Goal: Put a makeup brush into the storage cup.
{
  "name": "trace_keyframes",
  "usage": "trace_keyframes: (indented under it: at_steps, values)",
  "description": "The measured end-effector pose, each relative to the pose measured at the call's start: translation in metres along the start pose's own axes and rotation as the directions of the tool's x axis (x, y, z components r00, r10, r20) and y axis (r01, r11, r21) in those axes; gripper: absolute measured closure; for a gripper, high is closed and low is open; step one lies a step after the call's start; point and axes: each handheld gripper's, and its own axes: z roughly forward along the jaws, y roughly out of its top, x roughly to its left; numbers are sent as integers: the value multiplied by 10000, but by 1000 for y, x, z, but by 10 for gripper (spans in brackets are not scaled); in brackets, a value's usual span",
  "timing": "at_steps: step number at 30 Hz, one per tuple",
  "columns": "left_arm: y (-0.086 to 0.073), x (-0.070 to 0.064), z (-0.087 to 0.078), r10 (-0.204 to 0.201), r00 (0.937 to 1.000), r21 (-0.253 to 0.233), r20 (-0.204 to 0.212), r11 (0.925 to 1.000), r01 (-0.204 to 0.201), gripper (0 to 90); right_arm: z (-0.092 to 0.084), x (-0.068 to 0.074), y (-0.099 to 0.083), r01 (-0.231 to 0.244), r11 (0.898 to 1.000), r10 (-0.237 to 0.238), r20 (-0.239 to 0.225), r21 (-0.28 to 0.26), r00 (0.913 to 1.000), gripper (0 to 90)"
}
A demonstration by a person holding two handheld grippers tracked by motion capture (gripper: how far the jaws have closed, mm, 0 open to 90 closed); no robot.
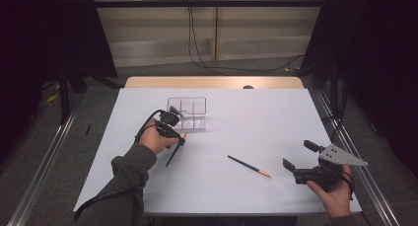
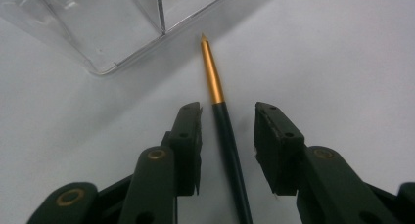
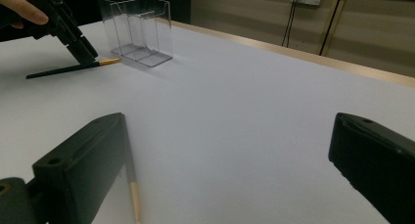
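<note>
My left gripper [image 1: 180, 137] reaches down over a thin brush [image 1: 173, 154] with a dark handle and a gold ferrule, just in front of a clear plastic divided box [image 1: 187, 112]. In the left gripper view the brush [image 2: 226, 136] lies on the table between the jaws of the left gripper [image 2: 228, 107]. A gap shows on each side, narrower on the left, so the pads are not pressing on it. A second brush [image 1: 249, 166] lies mid-table. My right gripper [image 1: 298, 154] rests open to the right of it, and that brush's tip [image 3: 133, 194] shows beside its left jaw.
The white tabletop [image 1: 256, 117] is bare between the box and the right gripper. A wooden strip [image 1: 212, 82] runs along the far edge. The clear box [image 3: 139, 28] stands upright beyond the first brush [image 3: 73, 67]. Cables hang on the back wall.
</note>
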Motion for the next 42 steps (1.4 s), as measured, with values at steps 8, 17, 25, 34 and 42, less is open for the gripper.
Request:
trace_keyframes:
  at_steps: [8,17,25,34,42]
  values:
    - [0,-3,5,-196,9998,-14,-81,9998,196,679,1,0,0,16,10000,-16,-17,22,10000,2]
    - [-1,-2,6,-203,9994,-39,-276,9998,202,743,0,0,0,17,10000,-17,26,22,10000,2]
    - [-2,-1,7,-306,9990,-89,-318,9995,303,807,1,0,0,36,10000,-36,11,42,10000,2]
    - [0,-6,10,-471,9967,-49,-664,9989,469,826,1,1,0,95,9999,-95,3,48,10000,2]
    - [-1,-5,10,-703,9955,-93,-640,9975,698,830,0,1,0,42,10000,-42,81,41,10000,2]
